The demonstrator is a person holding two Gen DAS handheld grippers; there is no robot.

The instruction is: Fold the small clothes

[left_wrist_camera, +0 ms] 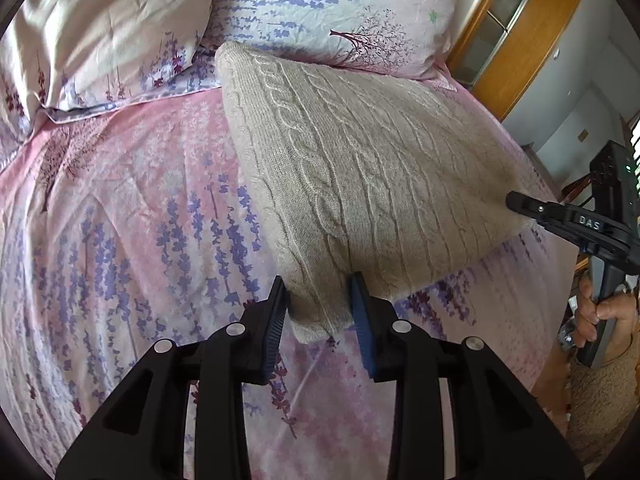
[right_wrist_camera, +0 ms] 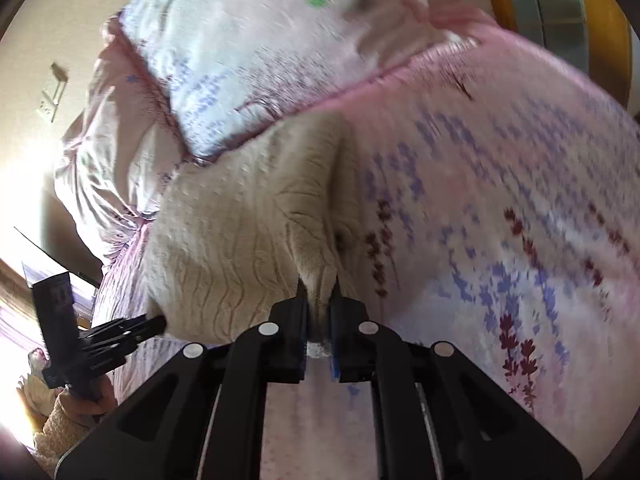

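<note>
A beige cable-knit sweater (left_wrist_camera: 360, 160) lies folded on the pink floral bed sheet (left_wrist_camera: 120, 240), one end against the pillows. My left gripper (left_wrist_camera: 320, 300) has the sweater's near corner filling the gap between its pads, which press on it from both sides. My right gripper (right_wrist_camera: 318, 284) is shut on a pinch of the sweater (right_wrist_camera: 240, 220), and the knit puckers just ahead of its tips. In the left wrist view the right gripper (left_wrist_camera: 516, 200) meets the sweater's right corner. In the right wrist view the left gripper (right_wrist_camera: 154, 324) touches the sweater's lower left edge.
Two floral pillows (left_wrist_camera: 100, 32) (left_wrist_camera: 320, 8) lie at the head of the bed behind the sweater. A wooden cabinet (left_wrist_camera: 520, 40) stands beyond the bed's right side. A hand (left_wrist_camera: 596, 312) in a fleecy sleeve holds the right gripper's handle.
</note>
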